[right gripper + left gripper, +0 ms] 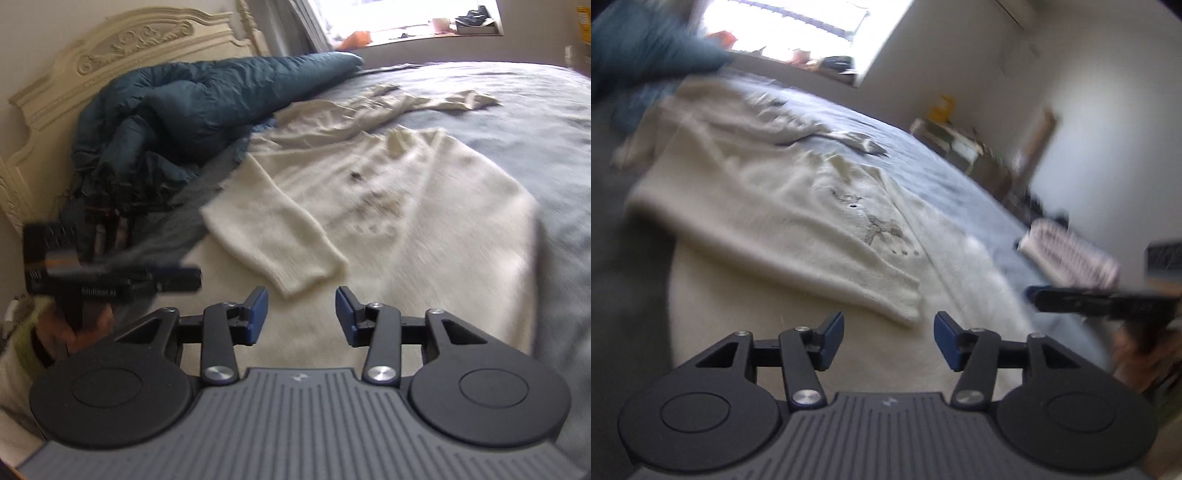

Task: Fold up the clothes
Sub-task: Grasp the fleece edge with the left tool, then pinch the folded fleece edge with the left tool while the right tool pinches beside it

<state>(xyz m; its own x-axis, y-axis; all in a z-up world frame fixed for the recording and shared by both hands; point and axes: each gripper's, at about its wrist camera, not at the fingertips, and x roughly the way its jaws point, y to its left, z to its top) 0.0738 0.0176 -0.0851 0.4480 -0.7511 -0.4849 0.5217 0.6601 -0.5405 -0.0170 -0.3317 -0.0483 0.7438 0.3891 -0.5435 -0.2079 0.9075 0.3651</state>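
Observation:
A fluffy cream sweater (775, 206) (406, 221) with a dark print on its chest lies flat on the bed. One sleeve is folded across the body, and its cuff (901, 295) (306, 273) lies just ahead of both grippers. My left gripper (889, 339) is open over the sweater's hem with nothing between its blue pads. My right gripper (301, 317) is also open and empty, just short of the cuff. Each gripper shows blurred in the other's view: the right one (1089, 299) at the right, the left one (110, 280) at the left in a hand.
A second beige garment (424, 99) (738, 110) lies crumpled beyond the sweater on the grey-blue bedcover (535, 122). A teal duvet (184, 110) is bunched against the carved headboard (129, 40). Low furniture (960, 144) lines the far wall under a bright window.

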